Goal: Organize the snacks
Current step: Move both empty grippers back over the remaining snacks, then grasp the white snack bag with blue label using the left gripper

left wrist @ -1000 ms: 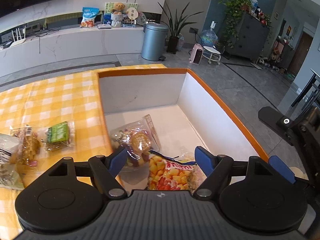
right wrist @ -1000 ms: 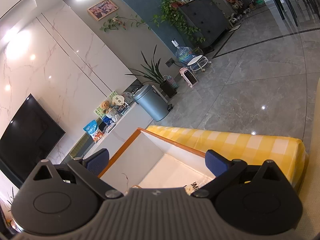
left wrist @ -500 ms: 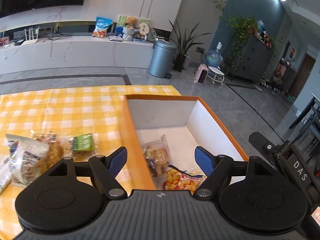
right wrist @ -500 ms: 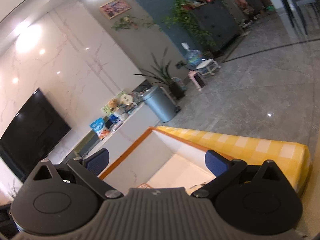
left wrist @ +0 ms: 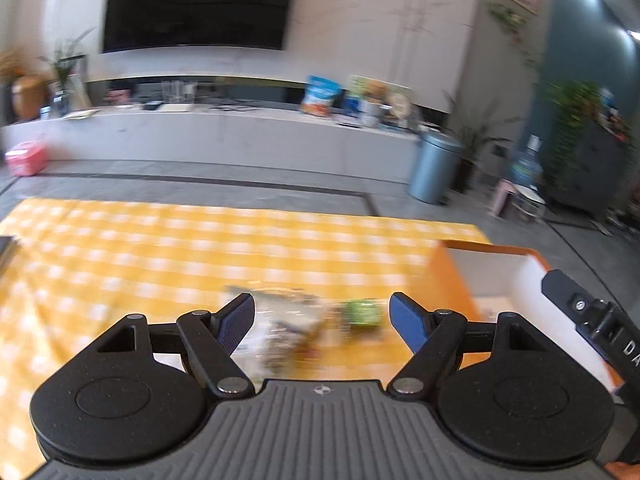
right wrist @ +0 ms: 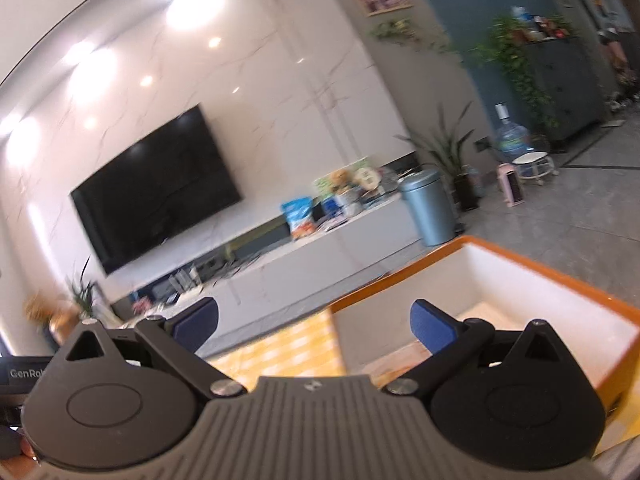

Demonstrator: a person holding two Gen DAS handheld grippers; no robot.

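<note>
Snack packets [left wrist: 288, 328]: clear crinkly wrappers, judged light, soft and slippery; grasp best across a bunched middle; blurred, so long axis cannot be told.
Green packet [left wrist: 363, 312]: at 3 o'clock of the clear ones, on the checked cloth [left wrist: 160, 256].
Left gripper [left wrist: 322, 314]: jaws apart, empty, framing the packets.
Box [left wrist: 452, 272]: further toward 3 o'clock.
Right gripper [right wrist: 314, 320]: jaws apart, empty.

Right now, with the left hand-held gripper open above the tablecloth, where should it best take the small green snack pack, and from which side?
Grip the green snack pack across its short middle, coming down from above. It lies flat on the yellow checked tablecloth, so only its top is free. The clear bag lies close on its left, so keep the left hand-held gripper toward the box side. Blur hides finer detail.
</note>
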